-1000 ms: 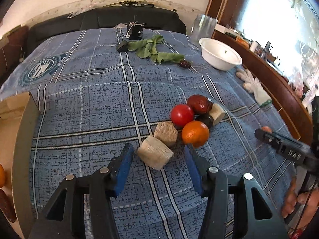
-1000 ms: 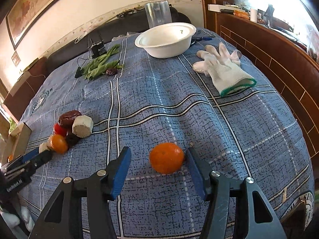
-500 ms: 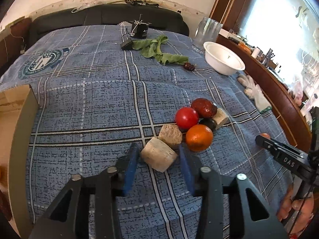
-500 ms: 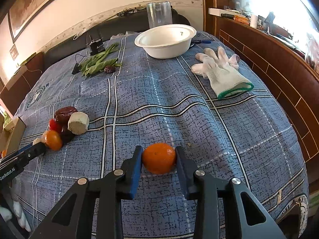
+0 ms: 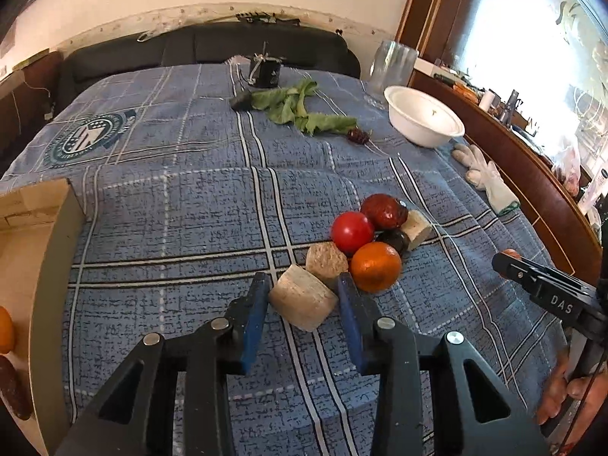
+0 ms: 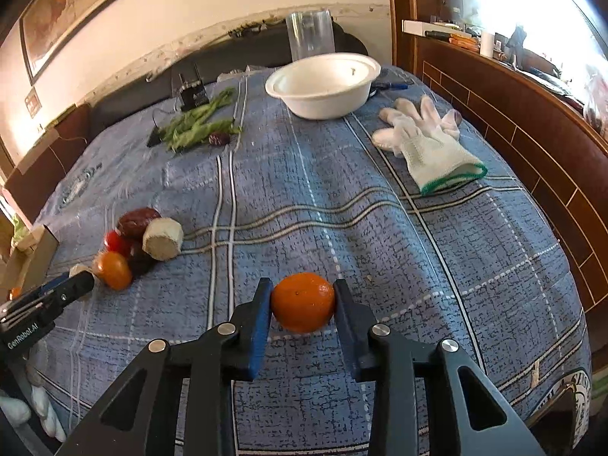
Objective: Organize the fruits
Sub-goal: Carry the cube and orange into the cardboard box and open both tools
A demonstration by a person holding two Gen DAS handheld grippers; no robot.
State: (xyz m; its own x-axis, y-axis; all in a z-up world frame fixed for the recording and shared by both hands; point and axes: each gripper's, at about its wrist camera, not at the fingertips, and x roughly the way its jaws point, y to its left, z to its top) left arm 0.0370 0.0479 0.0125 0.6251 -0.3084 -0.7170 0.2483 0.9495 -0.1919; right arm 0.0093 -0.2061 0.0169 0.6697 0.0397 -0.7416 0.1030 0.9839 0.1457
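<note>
Blue plaid bedspread (image 6: 380, 228), left hand-held gripper (image 5: 304, 300) closing around beige chunk (image 5: 302, 302), right hand-held gripper (image 6: 303, 304) clamping orange (image 6: 303, 301).

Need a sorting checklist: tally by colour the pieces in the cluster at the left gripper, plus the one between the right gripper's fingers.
Orange fruits: 2
Beige chunks: 3
Bright red fruit: 1
Dark red fruit: 1
Black fruit: 1
Total: 8

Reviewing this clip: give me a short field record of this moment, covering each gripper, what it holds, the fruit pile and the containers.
left gripper: just been closing, fingers against the pale beige chunk
right gripper: shut on lone orange
pile: tomato, second orange, dark red fruit, more chunks
containers: white bowl, empty; cardboard box at left
surface: blue plaid cloth
</note>
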